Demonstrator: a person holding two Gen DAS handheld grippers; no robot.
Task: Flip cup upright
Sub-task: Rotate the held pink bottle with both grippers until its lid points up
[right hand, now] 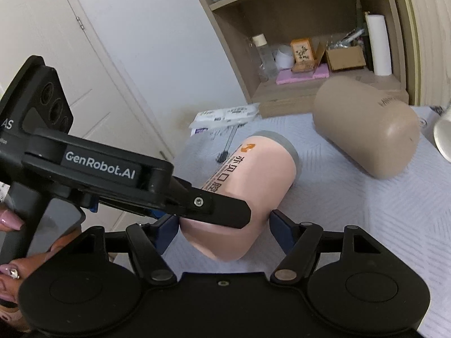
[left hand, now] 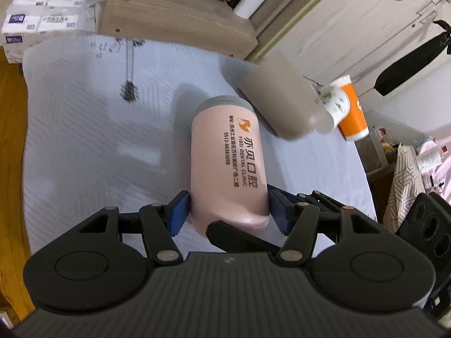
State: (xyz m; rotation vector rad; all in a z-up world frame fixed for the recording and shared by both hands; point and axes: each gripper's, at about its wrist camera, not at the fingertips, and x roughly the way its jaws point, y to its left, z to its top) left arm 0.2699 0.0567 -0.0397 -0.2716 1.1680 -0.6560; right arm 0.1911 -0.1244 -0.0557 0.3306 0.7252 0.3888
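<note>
On the pale quilted bed cover (left hand: 84, 140), the pink cylindrical cup with dental-clinic lettering (left hand: 228, 163) lies on its side. The left gripper (left hand: 229, 214) clamps its base, blue pads pressing both flanks. The right gripper (right hand: 222, 232) straddles that same end, spread apart, its left pad hidden behind the other tool. Right of it lies a toppled tan cup (left hand: 287, 104), partly covering a blurred orange-and-white paper cup (left hand: 349, 107).

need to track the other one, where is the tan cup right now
The tan cup lies on its side on the grey bedspread, beyond and right of the pink cup, with paper cups at its far end.
</note>
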